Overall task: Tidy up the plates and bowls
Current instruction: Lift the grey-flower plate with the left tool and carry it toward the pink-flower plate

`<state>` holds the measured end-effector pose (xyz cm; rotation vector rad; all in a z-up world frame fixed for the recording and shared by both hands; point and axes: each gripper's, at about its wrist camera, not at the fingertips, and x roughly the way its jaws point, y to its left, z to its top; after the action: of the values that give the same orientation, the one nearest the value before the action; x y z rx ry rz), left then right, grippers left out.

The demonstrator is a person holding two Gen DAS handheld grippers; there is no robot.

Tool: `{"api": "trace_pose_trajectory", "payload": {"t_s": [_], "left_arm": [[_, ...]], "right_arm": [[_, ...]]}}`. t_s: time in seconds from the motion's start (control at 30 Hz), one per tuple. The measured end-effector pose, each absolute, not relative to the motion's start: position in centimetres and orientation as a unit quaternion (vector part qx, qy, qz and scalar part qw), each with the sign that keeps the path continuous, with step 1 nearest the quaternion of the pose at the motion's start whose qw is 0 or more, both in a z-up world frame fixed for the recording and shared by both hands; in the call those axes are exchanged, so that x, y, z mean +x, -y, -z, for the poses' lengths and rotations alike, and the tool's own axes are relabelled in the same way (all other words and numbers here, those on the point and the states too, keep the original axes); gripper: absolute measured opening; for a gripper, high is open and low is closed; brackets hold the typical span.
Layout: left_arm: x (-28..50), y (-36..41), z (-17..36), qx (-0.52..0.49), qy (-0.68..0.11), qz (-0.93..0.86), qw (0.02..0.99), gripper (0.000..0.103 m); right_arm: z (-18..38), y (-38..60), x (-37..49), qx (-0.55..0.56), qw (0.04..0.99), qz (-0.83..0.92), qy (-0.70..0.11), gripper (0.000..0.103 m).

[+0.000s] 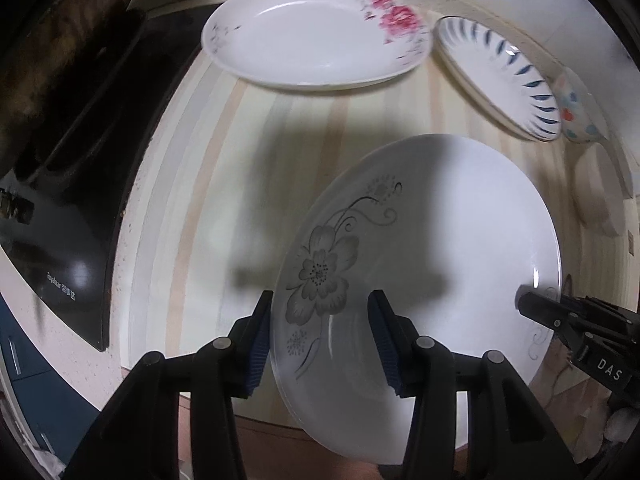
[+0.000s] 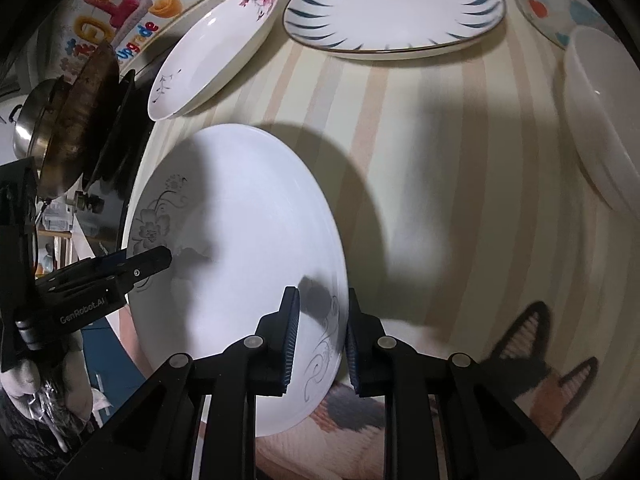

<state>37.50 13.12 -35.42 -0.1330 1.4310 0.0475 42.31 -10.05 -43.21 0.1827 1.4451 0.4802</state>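
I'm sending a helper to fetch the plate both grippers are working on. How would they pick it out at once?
On the striped tabletop, look to the near edge, in front of the pink-flowered plate and the blue-dashed plate. There lies the large white plate with a grey line-drawn flower, overhanging that edge. Only its pattern is grey, and both grippers' jaws straddle its rim.
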Motion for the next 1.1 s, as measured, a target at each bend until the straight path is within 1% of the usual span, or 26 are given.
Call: {"api": "trace_pose_trajectory", "payload": {"t_s": [0.23,0.53,0.73,1.1], "left_arm": [[36.0,-9.1,32.8,-0.048,-0.647,0.012,0.761,0.044],[36.4,-2.8,31.7,-0.031,-0.641,0.063,0.764,0.044],[38.0,1.1,33.3,-0.013,-0.646,0.087,0.758,0.044],[39.0,4.0,35.9,0.009,-0.665,0.091,0.741,0.044]], "right_arm": [[40.7,14.2,40.9,0.094,0.731,-0.203,-0.645,0.023],[38.0,22.2,39.0,0.118,0.753,-0.165,-0.626,0.023],[39.1,27.0,37.9,0.135,0.75,-0.135,-0.633,0.023],[41.9,30.0,37.0,0.16,0.738,-0.118,-0.645,0.023]]}}
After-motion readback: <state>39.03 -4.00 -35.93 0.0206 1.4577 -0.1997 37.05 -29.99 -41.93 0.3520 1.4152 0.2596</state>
